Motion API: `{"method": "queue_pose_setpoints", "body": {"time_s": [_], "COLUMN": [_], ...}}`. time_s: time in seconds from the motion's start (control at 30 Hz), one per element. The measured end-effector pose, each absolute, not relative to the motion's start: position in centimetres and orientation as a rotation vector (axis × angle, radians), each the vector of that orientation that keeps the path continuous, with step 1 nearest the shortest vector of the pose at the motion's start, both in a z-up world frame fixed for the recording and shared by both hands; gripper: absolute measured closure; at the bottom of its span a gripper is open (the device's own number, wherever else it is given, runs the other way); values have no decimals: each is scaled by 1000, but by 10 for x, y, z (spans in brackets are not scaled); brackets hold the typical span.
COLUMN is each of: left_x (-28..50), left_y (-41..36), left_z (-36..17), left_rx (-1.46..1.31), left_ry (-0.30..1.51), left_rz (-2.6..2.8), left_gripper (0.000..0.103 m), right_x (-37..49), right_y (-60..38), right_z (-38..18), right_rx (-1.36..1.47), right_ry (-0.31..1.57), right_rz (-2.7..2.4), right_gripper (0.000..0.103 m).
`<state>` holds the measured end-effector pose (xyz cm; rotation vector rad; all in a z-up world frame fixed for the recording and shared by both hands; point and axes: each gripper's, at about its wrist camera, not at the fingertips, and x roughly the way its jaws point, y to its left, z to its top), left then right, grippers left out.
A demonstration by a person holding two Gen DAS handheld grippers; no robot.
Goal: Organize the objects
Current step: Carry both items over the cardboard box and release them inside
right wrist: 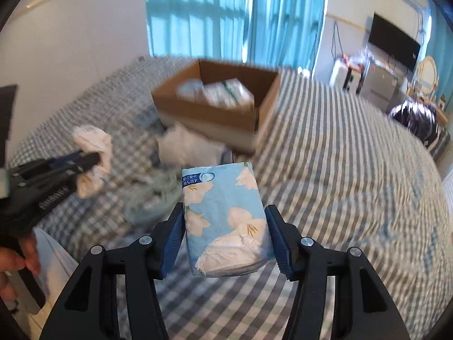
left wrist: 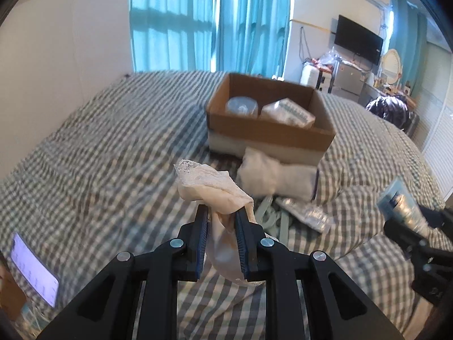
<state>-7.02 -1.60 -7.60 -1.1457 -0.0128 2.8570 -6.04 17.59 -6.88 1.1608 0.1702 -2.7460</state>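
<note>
Step in hand: we judge this as the carry phase, with both loads lifted off the bed (left wrist: 93, 141) and heading for the cardboard box (left wrist: 269, 130).
Left gripper (left wrist: 222, 215): closed on a crumpled beige cloth (left wrist: 209, 184), which bunches above the fingertips and hangs below them.
Right gripper (right wrist: 225, 218): clamped on a blue tissue pack (right wrist: 226, 218) with white flowers, held by its 2 long sides.
Box: it sits open on the checked bed, ahead of both grippers, with a round clear container (left wrist: 242, 106) and a wrapped packet (left wrist: 287, 112) already inside.
Next move: we expect each load must travel over the near wall and drop into the free space, 1 at a time.
Left on the bed: a white bundle (left wrist: 276, 177) touching the box front, and a pale heap (left wrist: 271, 215) just beside it.
Hard to make out: motion blur smears the box contents in the right wrist view, and we cannot identify the pale heap.
</note>
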Motion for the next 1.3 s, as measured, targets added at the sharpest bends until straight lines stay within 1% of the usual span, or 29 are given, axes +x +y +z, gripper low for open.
{"method": "queue_pose_setpoints", "body": {"time_s": [0.2,0.3,0.43,0.57,0.73,0.83,0.93,1.07,1.13,1.17,1.2,1.23,1.27,1.3], "left_x": [-96,-116,-159,-211,-269,-302,-330,-352,-352,-352,-352,-353,-352,-351], "left_y": [-5,-2,1,6,20,34,41,41,40,39,38,36,35,35], "left_z": [-33,-15,5,22,20,-3,-36,-67,-74,-76,-77,-77,-75,-72], "left_rx": [-1054,-993,-946,-883,-829,-844,-922,-1017,-1021,-1027,-1032,-1034,-1035,-1036], "left_ry": [25,7,5,35,84,114,119,96,97,101,94,83,69,61], "left_rz": [2818,2800,2794,2805,2807,2784,2745,2706,2701,2697,2688,2677,2665,2667], "left_gripper": [84,84,84,84,84,83,84,83,83,81,80,72,55,45], "right_x": [-84,-105,-145,-193,-263,-307,-340,-362,-363,-362,-362,-362,-361,-359], "right_y": [174,176,172,170,176,183,188,190,195,201,207,211,215,219], "right_z": [-6,18,37,43,30,6,-20,-48,-57,-59,-59,-58,-56,-52], "right_rx": [990,935,883,859,863,913,979,1037,1035,1029,1021,1011,1000,988], "right_ry": [220,196,193,157,70,27,6,24,-17,-58,-118,-161,-198,-217], "right_rz": [-2812,-2830,-2837,-2842,-2840,-2839,-2834,-2848,-2866,-2871,-2867,-2858,-2851,-2861], "right_gripper": [47,47,47,47,47,47,47,46,44,38,29,24,18,15]}}
